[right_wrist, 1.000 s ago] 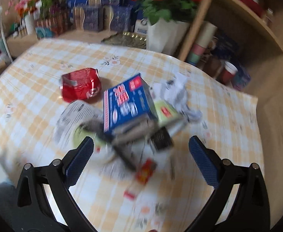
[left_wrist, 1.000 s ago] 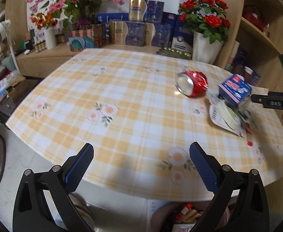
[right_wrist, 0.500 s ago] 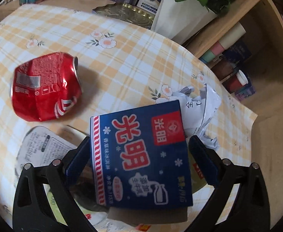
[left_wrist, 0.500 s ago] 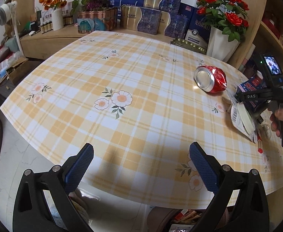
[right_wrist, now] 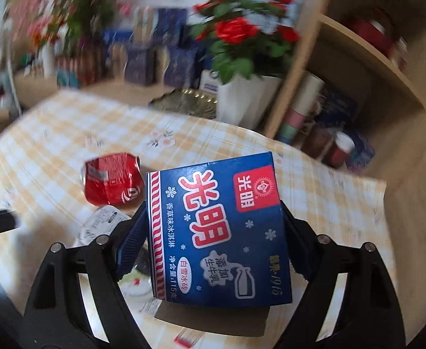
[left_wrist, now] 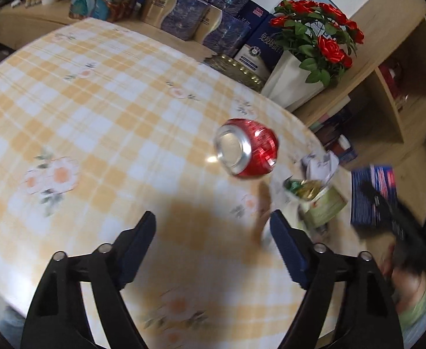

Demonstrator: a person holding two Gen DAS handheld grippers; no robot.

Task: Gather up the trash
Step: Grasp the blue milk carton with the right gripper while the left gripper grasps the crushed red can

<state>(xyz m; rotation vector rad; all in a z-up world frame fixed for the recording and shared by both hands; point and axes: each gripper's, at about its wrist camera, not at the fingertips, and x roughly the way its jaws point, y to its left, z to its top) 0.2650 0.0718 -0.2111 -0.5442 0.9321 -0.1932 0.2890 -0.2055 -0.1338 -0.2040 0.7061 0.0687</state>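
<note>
A crushed red can (left_wrist: 248, 152) (right_wrist: 111, 183) lies on its side on the yellow checked table (left_wrist: 96, 116). My left gripper (left_wrist: 213, 232) hovers short of it with its jaws closing and nothing between them. Right of the can lie a green paper cup (left_wrist: 320, 200) and crumpled white paper (left_wrist: 320, 164). My right gripper (right_wrist: 213, 238) has its jaws closing on a blue ice-cream box (right_wrist: 218, 226) (left_wrist: 373, 195). Both pads press the box's sides and hold it above the table. A printed white lid (right_wrist: 102, 224) lies below it.
A white vase of red roses (left_wrist: 294, 87) (right_wrist: 248, 99) stands at the table's far right corner beside a gold tray (right_wrist: 184, 104). Blue and gold gift boxes (left_wrist: 184, 20) line the back. A wooden shelf (right_wrist: 358, 72) with cups rises at the right.
My left gripper has swung right toward the can, rolled, and narrowed its jaws. My right gripper dropped over the blue box, closed on its sides and raised it off the pile.
</note>
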